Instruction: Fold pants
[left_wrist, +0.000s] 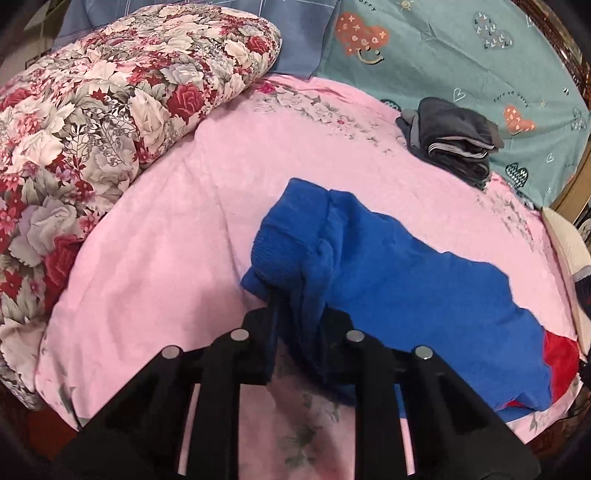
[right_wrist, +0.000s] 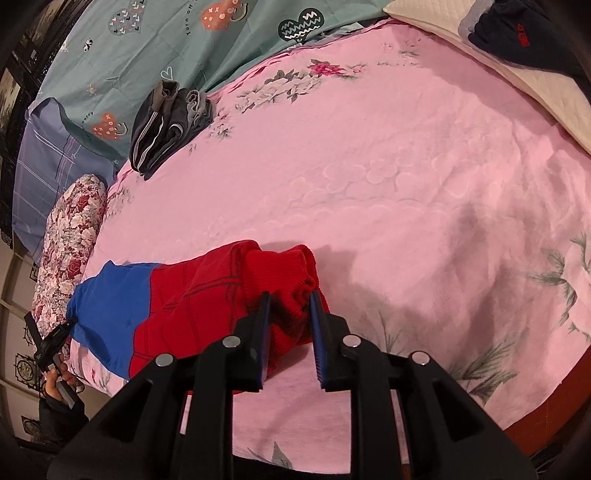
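Blue and red pants (left_wrist: 424, 295) lie across the pink bedspread (left_wrist: 184, 221). In the left wrist view my left gripper (left_wrist: 299, 314) is shut on the bunched blue end of the pants, which drapes between its fingers. In the right wrist view my right gripper (right_wrist: 290, 306) is shut on the red ribbed end of the pants (right_wrist: 221, 295), the cloth bunched between its blue-padded fingers (right_wrist: 264, 314). The pants stretch left from the red end to the blue part (right_wrist: 110, 299). The left gripper in a hand shows at the far left (right_wrist: 51, 343).
A folded dark grey garment (left_wrist: 454, 140) (right_wrist: 166, 122) lies at the far edge of the bedspread. A rolled floral quilt (left_wrist: 110, 110) lies on the left. A teal heart-print sheet (left_wrist: 461, 55) and a cream pillow (right_wrist: 517, 85) with dark clothing (right_wrist: 517, 33) border the bedspread.
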